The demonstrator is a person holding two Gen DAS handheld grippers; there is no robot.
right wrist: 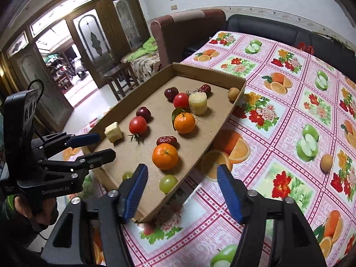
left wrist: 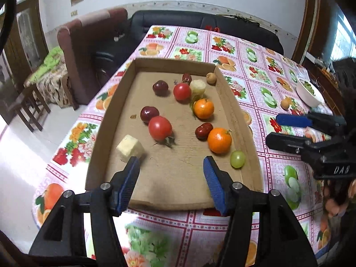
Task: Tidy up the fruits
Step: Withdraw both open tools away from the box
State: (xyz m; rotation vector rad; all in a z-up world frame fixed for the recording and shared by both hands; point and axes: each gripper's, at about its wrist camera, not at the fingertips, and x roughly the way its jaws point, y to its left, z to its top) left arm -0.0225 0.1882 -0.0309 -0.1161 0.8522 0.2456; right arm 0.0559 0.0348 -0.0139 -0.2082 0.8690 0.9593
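A shallow cardboard tray (left wrist: 231, 111) (right wrist: 207, 153) lies on the fruit-print tablecloth. Inside it are two oranges (left wrist: 219, 140) (right wrist: 165, 156), two tomatoes (left wrist: 160, 128), dark red plums (left wrist: 149, 114), red dates (left wrist: 203, 130), pale yellow chunks (left wrist: 130, 148) and a green grape (left wrist: 237, 159) (right wrist: 168, 183). My left gripper (left wrist: 170, 164) (right wrist: 106, 145) hangs open over the tray's near end with nothing between its fingers. My right gripper (right wrist: 182, 170) (left wrist: 272, 129) is open and empty above the tray's near right edge. A second grape (right wrist: 127, 175) peeks from behind its left finger.
A small tan round fruit (right wrist: 326, 162) (left wrist: 284, 104) lies on the tablecloth right of the tray, and another (left wrist: 211, 78) sits in the tray's far corner. A white bowl (left wrist: 309, 93) stands at the table's far right. Sofas and a wooden stool stand beyond the table.
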